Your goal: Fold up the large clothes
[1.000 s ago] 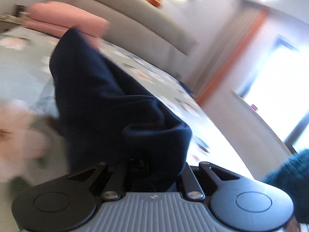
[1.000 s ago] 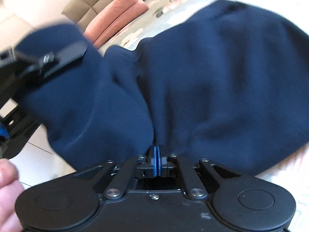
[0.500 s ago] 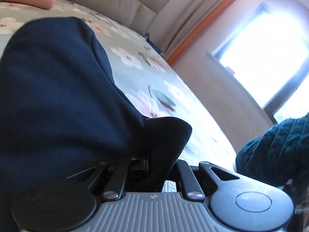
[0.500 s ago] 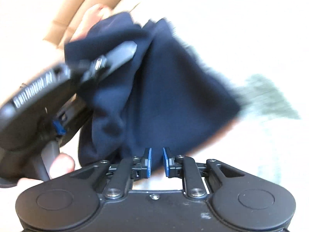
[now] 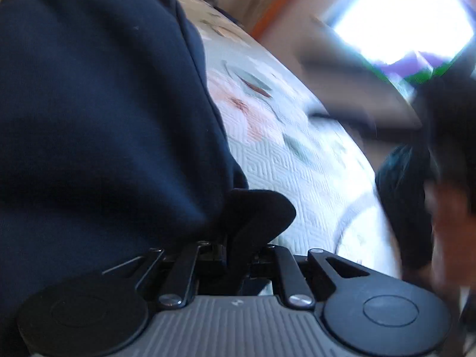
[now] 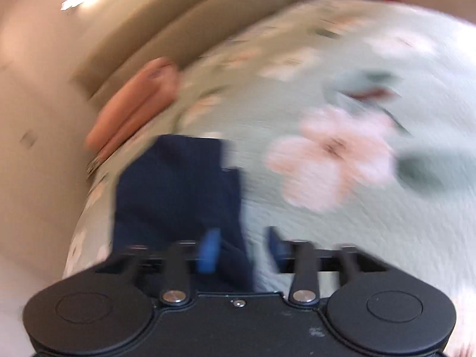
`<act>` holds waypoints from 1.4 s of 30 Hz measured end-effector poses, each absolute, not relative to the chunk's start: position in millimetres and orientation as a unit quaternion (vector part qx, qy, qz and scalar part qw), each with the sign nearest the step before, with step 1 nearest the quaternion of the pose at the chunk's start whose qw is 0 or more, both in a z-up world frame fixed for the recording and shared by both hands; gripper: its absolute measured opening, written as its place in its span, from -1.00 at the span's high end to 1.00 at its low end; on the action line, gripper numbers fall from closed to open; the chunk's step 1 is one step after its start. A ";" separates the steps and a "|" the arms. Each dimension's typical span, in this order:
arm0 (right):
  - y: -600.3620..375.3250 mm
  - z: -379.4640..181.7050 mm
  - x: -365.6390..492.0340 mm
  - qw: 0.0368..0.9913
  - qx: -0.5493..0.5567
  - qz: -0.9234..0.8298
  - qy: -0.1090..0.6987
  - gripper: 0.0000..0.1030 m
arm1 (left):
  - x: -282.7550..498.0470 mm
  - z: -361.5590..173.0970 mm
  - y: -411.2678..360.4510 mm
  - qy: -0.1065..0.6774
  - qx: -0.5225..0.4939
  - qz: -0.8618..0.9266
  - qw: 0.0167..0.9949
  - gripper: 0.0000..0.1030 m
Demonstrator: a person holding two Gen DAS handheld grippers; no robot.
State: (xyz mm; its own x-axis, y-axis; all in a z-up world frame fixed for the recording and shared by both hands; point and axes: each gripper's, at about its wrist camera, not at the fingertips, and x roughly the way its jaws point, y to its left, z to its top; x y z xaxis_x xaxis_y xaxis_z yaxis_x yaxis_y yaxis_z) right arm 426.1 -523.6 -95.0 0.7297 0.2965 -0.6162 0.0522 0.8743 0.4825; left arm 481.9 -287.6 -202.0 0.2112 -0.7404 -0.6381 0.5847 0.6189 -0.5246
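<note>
The garment (image 5: 98, 113) is clamped by opening left tongs (image 5: 238, 255); right tongs (image 6: 242, 250), spreading, grip nothing. The fold may slump once freed.

Left hand-held gripper (image 5: 235, 255) black with ribbed grey housing, right hand-held gripper (image 6: 241, 247) black, blue pads, silver screws
</note>
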 end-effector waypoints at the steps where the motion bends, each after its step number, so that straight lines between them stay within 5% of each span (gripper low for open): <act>1: -509.9 -90.0 438.3 0.908 0.189 0.088 0.363 -0.56 | 480.0 -198.2 -288.5 0.460 -0.081 -0.439 0.768 0.56; 3: -481.0 -87.2 462.1 0.920 0.089 0.105 0.367 -0.44 | 478.8 -189.7 -288.0 0.469 -0.077 -0.447 0.758 0.52; 5: -465.6 -86.0 479.9 0.921 0.040 0.131 0.364 -0.11 | 469.5 -174.6 -277.2 0.465 -0.057 -0.449 0.761 0.55; 7: -446.9 -83.1 499.5 0.921 0.012 0.169 0.350 0.46 | 459.7 -150.8 -262.7 0.443 -0.042 -0.448 0.775 0.72; 9: -425.3 -81.9 515.2 0.921 -0.026 0.202 0.331 0.71 | 459.6 -129.4 -240.2 0.419 -0.037 -0.427 0.801 0.72; 15: -374.3 -113.2 581.8 0.906 -0.082 0.256 0.326 0.71 | 488.6 -155.8 -178.7 0.461 -0.134 -0.389 0.786 0.69; 17: -368.3 -135.5 594.6 0.905 -0.117 0.226 0.341 0.62 | 487.0 -171.3 -168.3 0.463 -0.168 -0.387 0.780 0.84; 18: -370.0 -147.0 597.5 0.907 -0.134 0.204 0.344 0.21 | 488.8 -178.0 -160.5 0.466 -0.187 -0.380 0.777 0.94; 19: -374.9 -153.9 598.1 0.914 -0.143 0.180 0.335 -0.50 | 491.3 -183.4 -156.6 0.471 -0.199 -0.375 0.773 0.94; 20: -382.8 -157.0 599.5 0.919 -0.135 0.164 0.332 -0.53 | 486.3 -182.6 -155.7 0.470 -0.204 -0.376 0.772 0.94; 31: -426.7 -151.0 590.7 0.925 -0.114 0.029 0.363 -0.25 | 499.2 -164.3 -169.8 0.488 -0.145 -0.389 0.768 0.93; 35: -429.7 -116.3 546.2 0.933 -0.075 0.055 0.348 0.20 | 501.0 -127.9 -176.7 0.453 -0.099 -0.389 0.796 0.68; 37: -429.5 -106.6 523.3 0.930 -0.026 0.096 0.353 0.60 | 510.4 -114.6 -174.5 0.425 -0.100 -0.374 0.818 0.68; 42: -407.2 -125.9 483.5 0.907 -0.005 0.118 0.404 0.77 | 540.5 -138.7 -195.8 0.441 -0.088 -0.333 0.829 0.66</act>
State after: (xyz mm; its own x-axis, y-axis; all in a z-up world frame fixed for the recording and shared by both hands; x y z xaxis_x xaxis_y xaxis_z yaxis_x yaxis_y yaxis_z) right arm 483.5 -407.2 -125.9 0.6466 0.2095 -0.7335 -0.2176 0.9723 0.0859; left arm 540.5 -195.8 -138.7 0.3892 -0.6298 -0.6722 0.4748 0.7625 -0.4395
